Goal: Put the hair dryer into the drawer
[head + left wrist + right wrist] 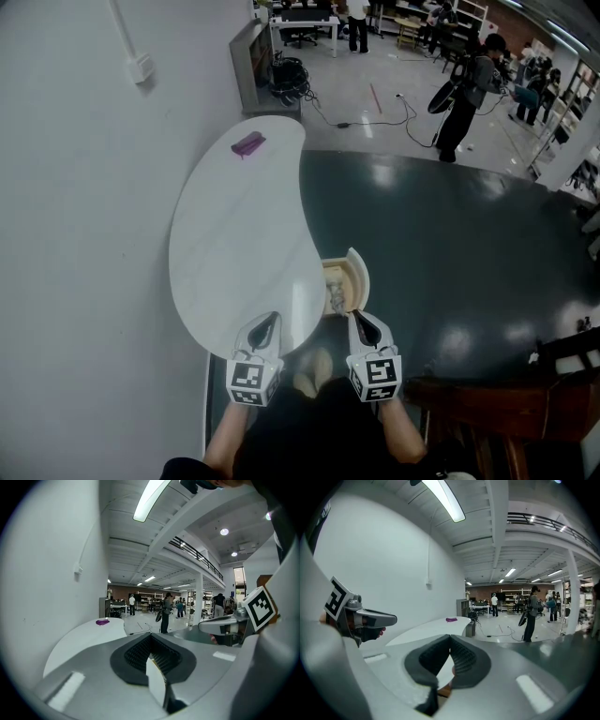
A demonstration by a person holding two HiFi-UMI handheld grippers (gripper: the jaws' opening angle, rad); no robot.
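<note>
A small purple object (248, 143), apparently the hair dryer, lies at the far end of the white kidney-shaped table (234, 244); it also shows as a purple object (102, 621) in the left gripper view and as a purple object (451, 619) in the right gripper view. An open drawer (357, 270) juts from the table's near right side, with a pale item inside. My left gripper (272, 318) hovers shut and empty over the table's near edge. My right gripper (355, 317) hangs shut and empty just in front of the drawer. Both point away from me.
A white wall runs along the left. Dark glossy floor lies right of the table, with dark wooden furniture (511, 403) at the lower right. Beyond are a grey cabinet (251, 58), floor cables (375, 114) and several people, one standing (464, 94).
</note>
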